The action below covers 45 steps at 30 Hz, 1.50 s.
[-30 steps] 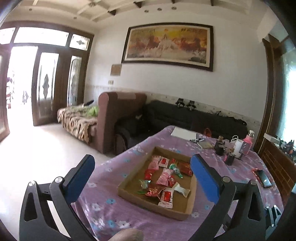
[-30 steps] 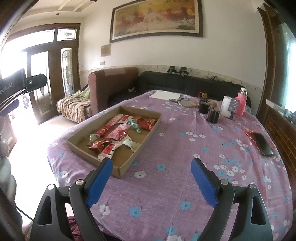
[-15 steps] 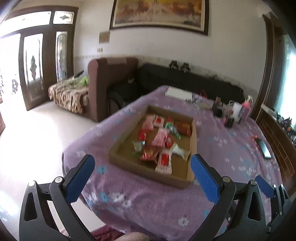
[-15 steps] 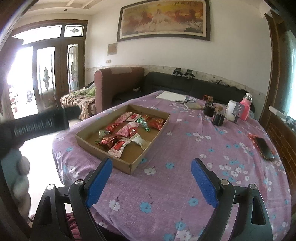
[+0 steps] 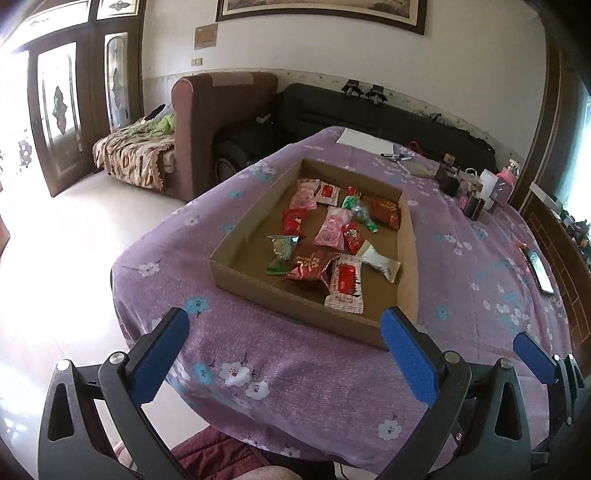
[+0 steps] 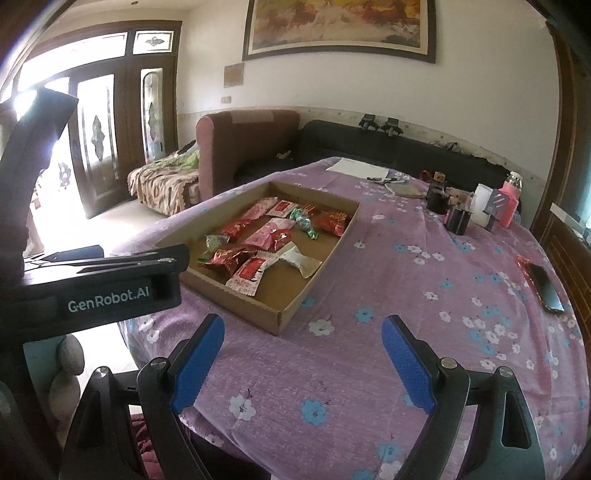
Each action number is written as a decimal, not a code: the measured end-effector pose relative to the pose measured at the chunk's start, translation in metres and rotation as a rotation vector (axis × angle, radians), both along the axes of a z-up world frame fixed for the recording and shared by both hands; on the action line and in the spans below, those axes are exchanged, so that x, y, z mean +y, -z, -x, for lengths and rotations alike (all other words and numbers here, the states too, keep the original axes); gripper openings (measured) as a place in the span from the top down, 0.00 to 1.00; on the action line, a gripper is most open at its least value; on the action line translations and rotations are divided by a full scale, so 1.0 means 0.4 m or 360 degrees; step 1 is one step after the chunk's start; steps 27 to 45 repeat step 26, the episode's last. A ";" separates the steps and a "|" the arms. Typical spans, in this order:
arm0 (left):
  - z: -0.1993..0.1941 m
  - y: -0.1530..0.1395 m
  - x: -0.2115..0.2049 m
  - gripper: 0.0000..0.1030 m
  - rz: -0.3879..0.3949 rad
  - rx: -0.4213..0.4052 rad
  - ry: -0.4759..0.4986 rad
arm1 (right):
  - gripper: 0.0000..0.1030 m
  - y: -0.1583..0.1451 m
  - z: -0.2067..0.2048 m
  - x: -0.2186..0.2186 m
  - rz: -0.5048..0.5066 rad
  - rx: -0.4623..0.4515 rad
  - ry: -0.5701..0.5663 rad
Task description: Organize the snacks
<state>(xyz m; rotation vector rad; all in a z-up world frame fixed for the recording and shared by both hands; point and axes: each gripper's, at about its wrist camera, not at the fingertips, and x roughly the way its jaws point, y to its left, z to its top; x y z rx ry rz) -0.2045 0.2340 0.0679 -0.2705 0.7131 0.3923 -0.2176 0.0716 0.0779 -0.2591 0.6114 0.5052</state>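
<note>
Holding wrapped snacks (image 5: 325, 243): cardboard tray (image 5: 255, 284), purple table (image 6: 388, 295).

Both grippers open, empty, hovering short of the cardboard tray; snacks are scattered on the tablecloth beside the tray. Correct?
One error: the snacks lie inside the cardboard tray, not on the tablecloth beside it, as the left wrist view shows. The rest holds: left gripper and right gripper are both open, empty, short of the tray.

Daylight pours through tall wooden glass-panelled doors (image 6: 99, 140) onto a pale tiled floor (image 5: 55, 258), beside a brown armchair (image 5: 218, 122) and a black sofa (image 6: 369, 147) set against a white wall under a large framed painting (image 6: 340, 27).
</note>
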 end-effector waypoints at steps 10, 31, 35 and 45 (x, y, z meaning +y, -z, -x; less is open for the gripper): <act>-0.020 0.031 0.030 0.00 0.0028 0.0067 -0.0034 | 0.14 0.033 -0.025 0.039 0.0029 0.0059 -0.0049; -0.081 0.060 0.021 0.00 0.0008 0.0189 -0.0049 | 0.14 0.067 -0.092 0.014 -0.0041 0.0162 -0.0049; -0.081 0.060 0.021 0.00 0.0008 0.0189 -0.0049 | 0.14 0.067 -0.092 0.014 -0.0041 0.0162 -0.0049; -0.081 0.060 0.021 0.00 0.0008 0.0189 -0.0049 | 0.14 0.067 -0.092 0.014 -0.0041 0.0162 -0.0049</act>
